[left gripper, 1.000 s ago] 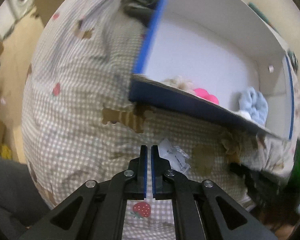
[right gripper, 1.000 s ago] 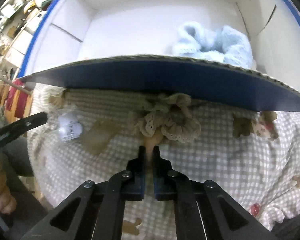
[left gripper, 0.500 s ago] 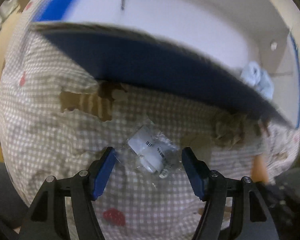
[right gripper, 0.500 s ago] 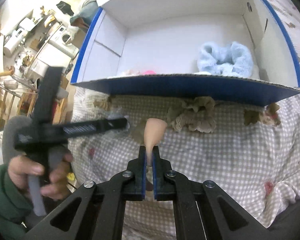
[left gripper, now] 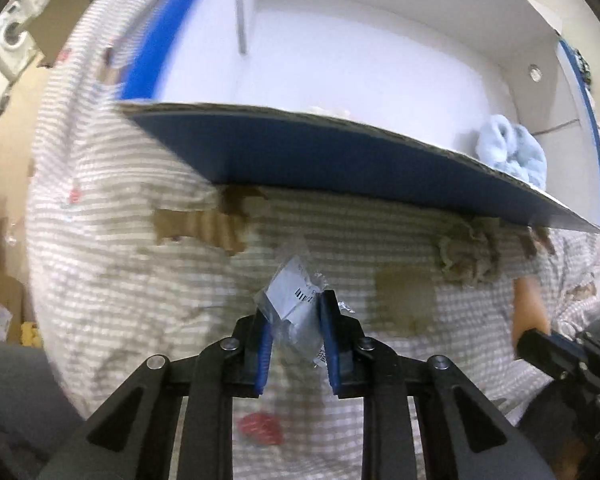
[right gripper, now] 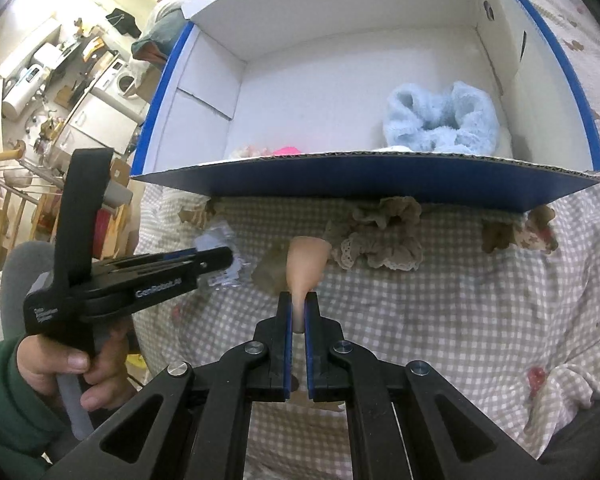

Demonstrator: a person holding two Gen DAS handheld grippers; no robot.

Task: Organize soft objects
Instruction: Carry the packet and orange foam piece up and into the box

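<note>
Since half a second ago, the left hand-held gripper (left gripper: 294, 334) has narrowed from wide open to pinch the plastic packet (left gripper: 296, 308) on the bed (left gripper: 440, 352), lower centre. Directly above, the box (right gripper: 364, 178) stands open. Clamped in the right hand-held gripper (right gripper: 299, 316), a peach sponge (right gripper: 306, 266) points boxward.

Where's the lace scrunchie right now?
The lace scrunchie lies on the checked bedspread, against the blue front wall of the box, just right of the peach sponge held in the right gripper.
</note>
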